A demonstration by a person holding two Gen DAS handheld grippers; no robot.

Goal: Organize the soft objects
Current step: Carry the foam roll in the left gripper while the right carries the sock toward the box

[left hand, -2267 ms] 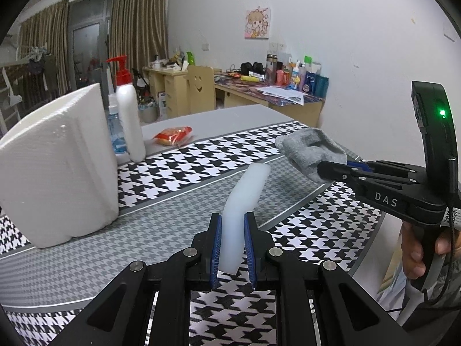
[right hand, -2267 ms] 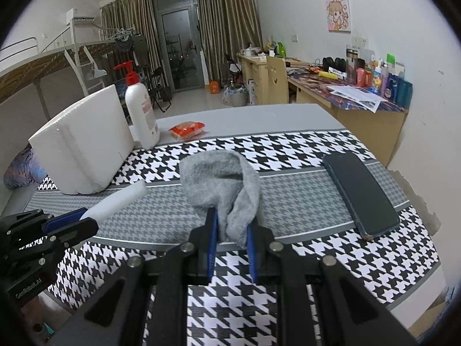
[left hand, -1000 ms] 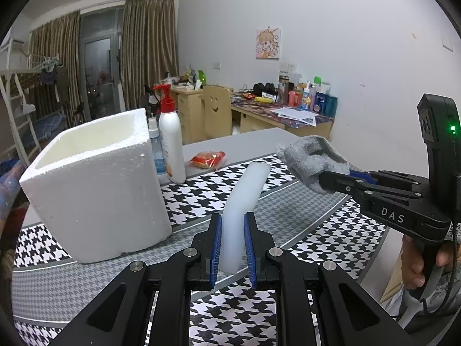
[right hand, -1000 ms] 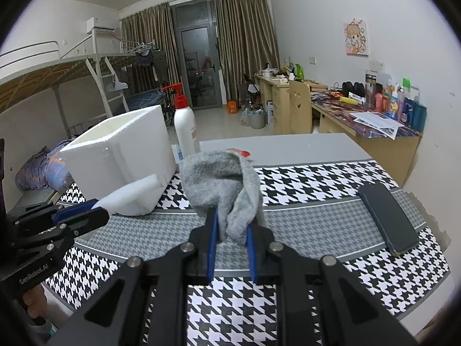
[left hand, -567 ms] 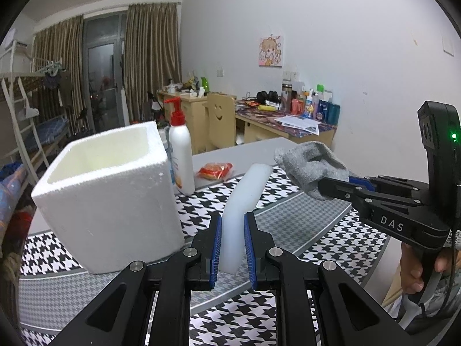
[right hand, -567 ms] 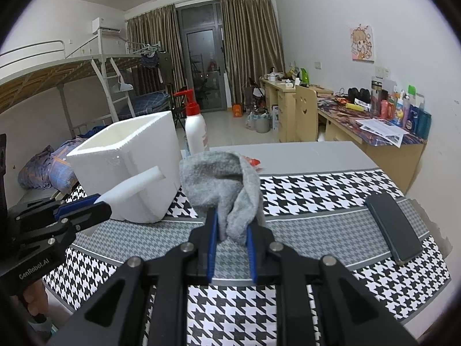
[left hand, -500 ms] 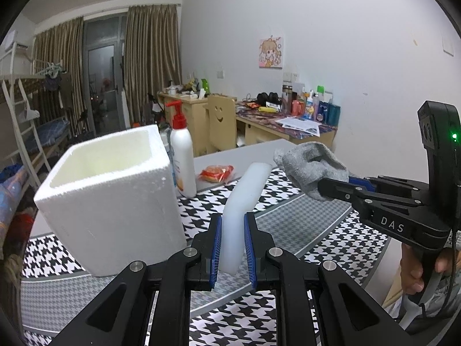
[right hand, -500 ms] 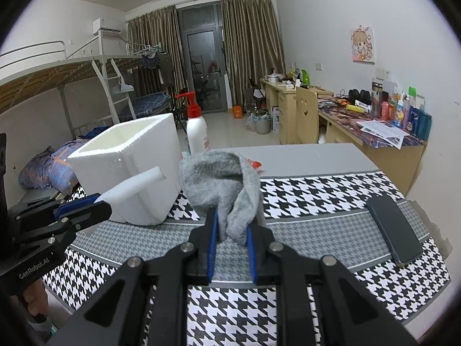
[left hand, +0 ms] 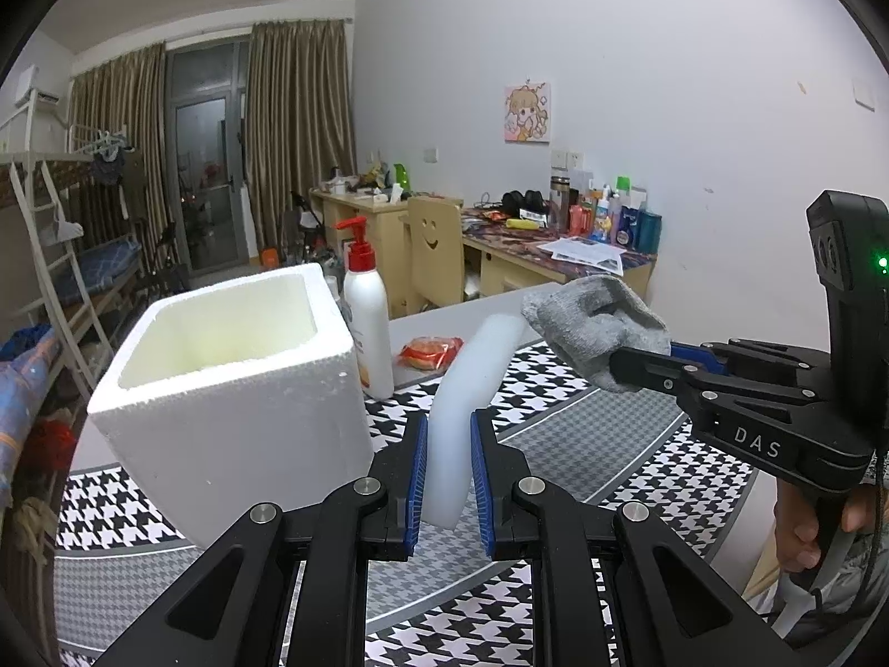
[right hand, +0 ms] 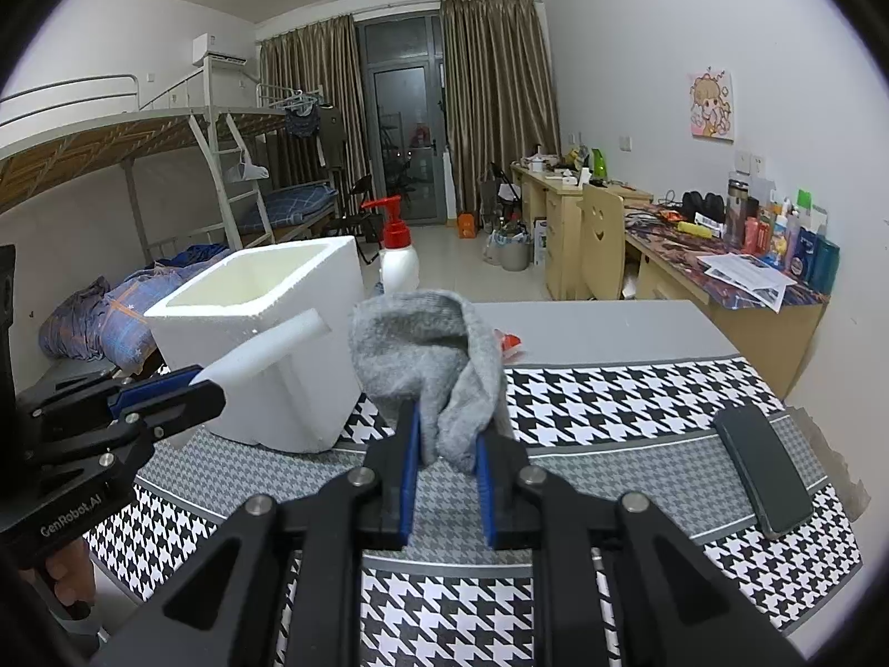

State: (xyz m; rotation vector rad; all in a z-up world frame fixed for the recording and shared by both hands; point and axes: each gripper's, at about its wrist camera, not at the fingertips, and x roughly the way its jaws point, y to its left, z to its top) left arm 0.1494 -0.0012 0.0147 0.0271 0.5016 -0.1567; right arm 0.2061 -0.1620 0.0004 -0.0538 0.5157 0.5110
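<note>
Foam point(left hand: 461, 417) is being pinched in the left gripper point(left hand: 449, 478), a sock point(right hand: 428, 367) in the right gripper point(right hand: 444, 472), both above the surface point(right hand: 611, 389). Each should be carried over the box point(left hand: 233, 378) ahead-left before being released inside.

Dorm room, bunk bed point(right hand: 166, 133) (metal ladder), cluttered desks point(right hand: 722, 272)

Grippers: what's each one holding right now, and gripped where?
Left gripper clamps the white foam strip near its lower end. Right gripper pinches the grey sock by its bunched lower end.
</note>
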